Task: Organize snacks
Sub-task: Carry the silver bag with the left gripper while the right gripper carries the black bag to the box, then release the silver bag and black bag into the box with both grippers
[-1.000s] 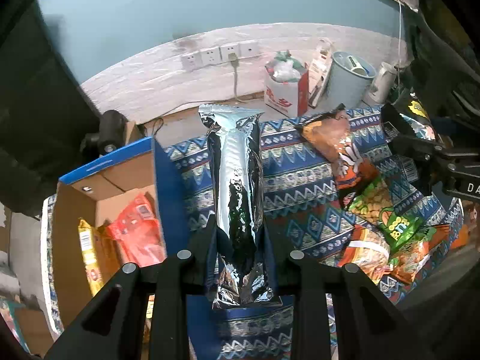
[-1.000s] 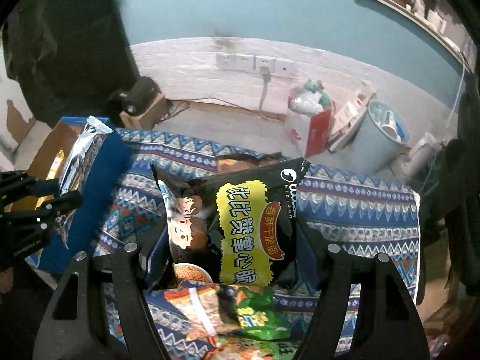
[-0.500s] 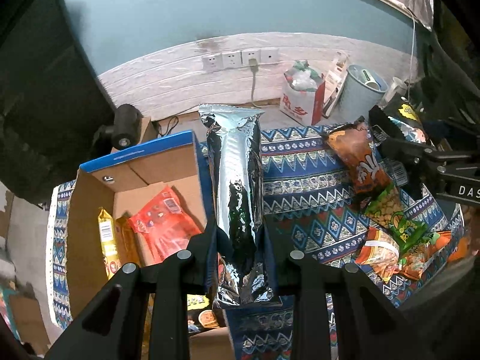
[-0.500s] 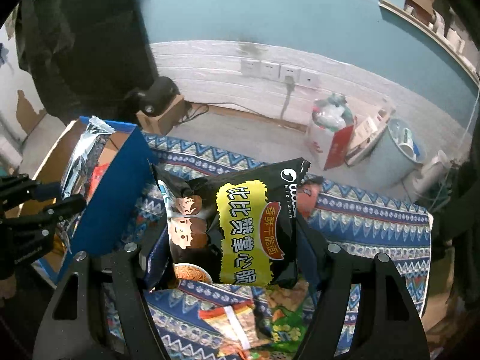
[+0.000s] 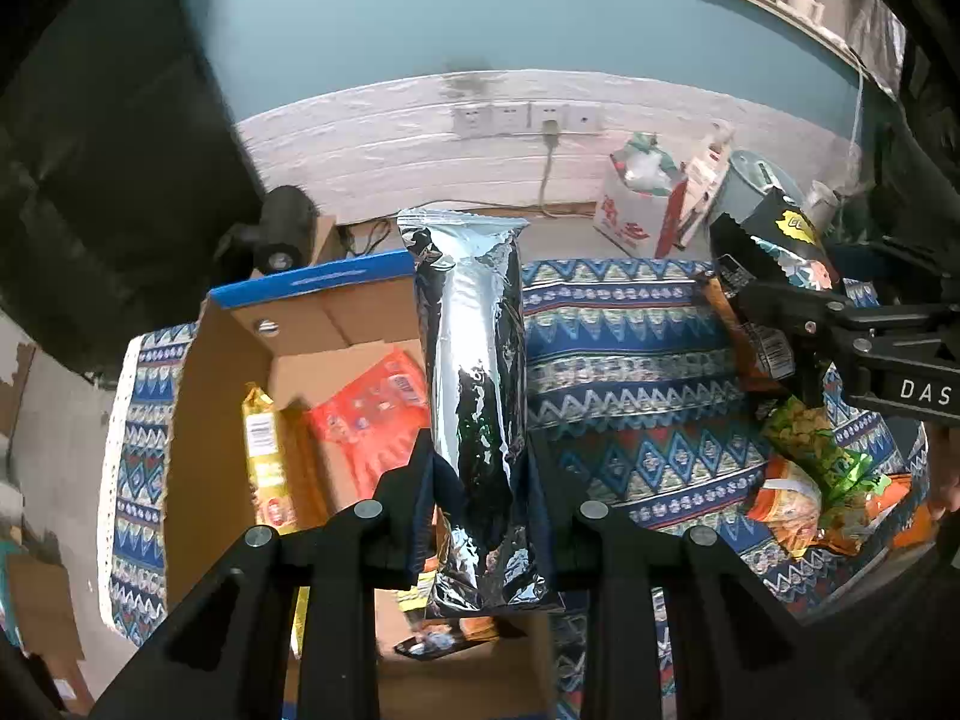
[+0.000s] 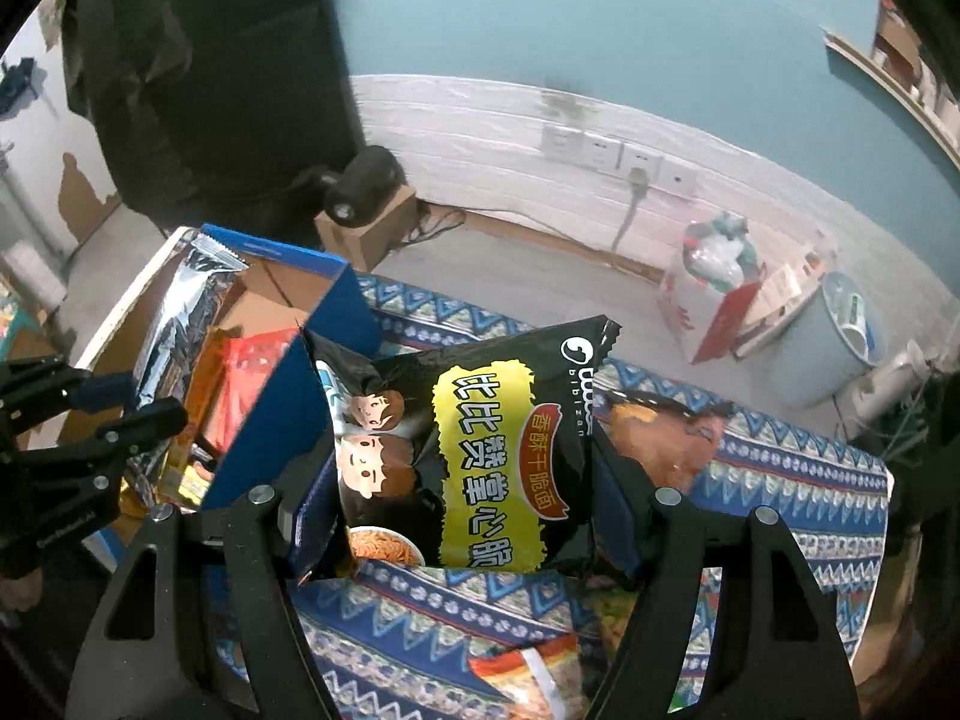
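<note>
My left gripper (image 5: pixel 480 480) is shut on a long silver foil snack bag (image 5: pixel 474 372), held upright over the right wall of an open cardboard box (image 5: pixel 216 420). The box holds a red packet (image 5: pixel 366 408) and a yellow packet (image 5: pixel 264 456). My right gripper (image 6: pixel 462 480) is shut on a black and yellow noodle snack bag (image 6: pixel 492 456), held above the patterned cloth just right of the box (image 6: pixel 270 408). The left gripper (image 6: pixel 90 420) with the silver bag (image 6: pixel 180 312) shows at the left of the right wrist view. The right gripper (image 5: pixel 840 336) shows at the right of the left wrist view.
Several loose snack bags (image 5: pixel 804 468) lie on the blue patterned tablecloth (image 5: pixel 624 336) at the right. An orange bag (image 6: pixel 660 438) lies behind the black bag. Beyond the table stand a red and white carton (image 5: pixel 636 210), a grey bin (image 5: pixel 750 192) and a small black camera (image 5: pixel 282 228).
Both grippers have moved left with their bags. The silver bag now hangs over the box's right side, and the black bag has come close to the box's blue wall.
</note>
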